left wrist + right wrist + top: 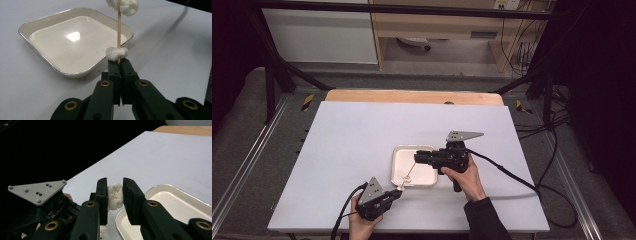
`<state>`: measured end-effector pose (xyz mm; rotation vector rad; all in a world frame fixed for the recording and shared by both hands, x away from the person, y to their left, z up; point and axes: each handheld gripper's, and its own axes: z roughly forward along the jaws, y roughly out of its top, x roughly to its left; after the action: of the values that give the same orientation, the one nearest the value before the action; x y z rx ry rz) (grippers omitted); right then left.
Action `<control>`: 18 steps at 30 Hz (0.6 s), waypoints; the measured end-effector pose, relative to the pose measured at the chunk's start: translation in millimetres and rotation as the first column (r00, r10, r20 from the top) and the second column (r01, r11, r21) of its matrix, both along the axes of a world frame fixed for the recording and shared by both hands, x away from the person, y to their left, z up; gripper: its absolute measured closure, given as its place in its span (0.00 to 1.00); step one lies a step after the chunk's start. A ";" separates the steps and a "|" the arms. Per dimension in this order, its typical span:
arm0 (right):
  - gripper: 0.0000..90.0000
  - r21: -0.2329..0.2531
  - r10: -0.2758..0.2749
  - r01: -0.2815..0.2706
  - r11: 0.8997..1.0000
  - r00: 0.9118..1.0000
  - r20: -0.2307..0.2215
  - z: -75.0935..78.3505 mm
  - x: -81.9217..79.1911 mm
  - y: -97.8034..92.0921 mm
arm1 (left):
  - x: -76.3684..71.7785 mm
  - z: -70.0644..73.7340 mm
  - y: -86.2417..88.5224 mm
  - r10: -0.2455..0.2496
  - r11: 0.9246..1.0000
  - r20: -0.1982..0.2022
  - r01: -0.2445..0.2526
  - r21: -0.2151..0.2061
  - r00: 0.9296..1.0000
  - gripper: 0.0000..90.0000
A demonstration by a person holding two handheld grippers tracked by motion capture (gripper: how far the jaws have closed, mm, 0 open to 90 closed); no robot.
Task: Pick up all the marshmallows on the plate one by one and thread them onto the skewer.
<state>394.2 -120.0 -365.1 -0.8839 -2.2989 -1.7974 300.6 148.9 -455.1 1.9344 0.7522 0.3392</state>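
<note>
Over the tray (45,22) on the white worktop (352,150), the left claw (119,65) pinches a skewer's (119,30) end to steady it, while the right claw (115,192) clamps its upper marshmallow (115,195), seemingly to slide it off; another sits lower (116,53).

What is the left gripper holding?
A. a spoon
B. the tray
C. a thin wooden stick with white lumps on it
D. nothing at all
C: in the left gripper view the left gripper has its jaws pinched shut on the bottom end of a wooden stick, with a white lump threaded on it just above the jaws, beside the tray.
</note>
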 end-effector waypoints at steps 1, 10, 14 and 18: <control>0.84 0.002 0.000 0.000 1.000 1.000 -0.007 -0.7 -0.7 0.9 | 0.1 -0.4 -0.2 0.000 1.000 -0.001 0.000 0.001 1.000 0.98; 0.86 0.026 -0.008 0.008 1.000 1.000 0.012 -4.7 -6.2 3.7 | -1.0 0.6 -1.1 0.015 0.999 0.001 -0.015 -0.036 1.000 0.98; 0.87 0.063 -0.017 0.016 0.998 1.000 0.015 -10.0 -9.5 7.5 | -1.8 -0.1 -3.1 0.028 0.999 0.000 -0.028 -0.034 1.000 0.98; 0.88 0.077 -0.016 0.015 0.997 1.000 0.015 -12.9 -11.3 9.4 | -1.8 -0.1 -5.5 0.033 0.998 0.001 -0.033 -0.048 0.999 0.98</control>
<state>382.9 -110.6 -378.0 -0.8809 -2.2215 -1.8916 298.8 143.4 -455.2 1.8781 0.7850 0.3403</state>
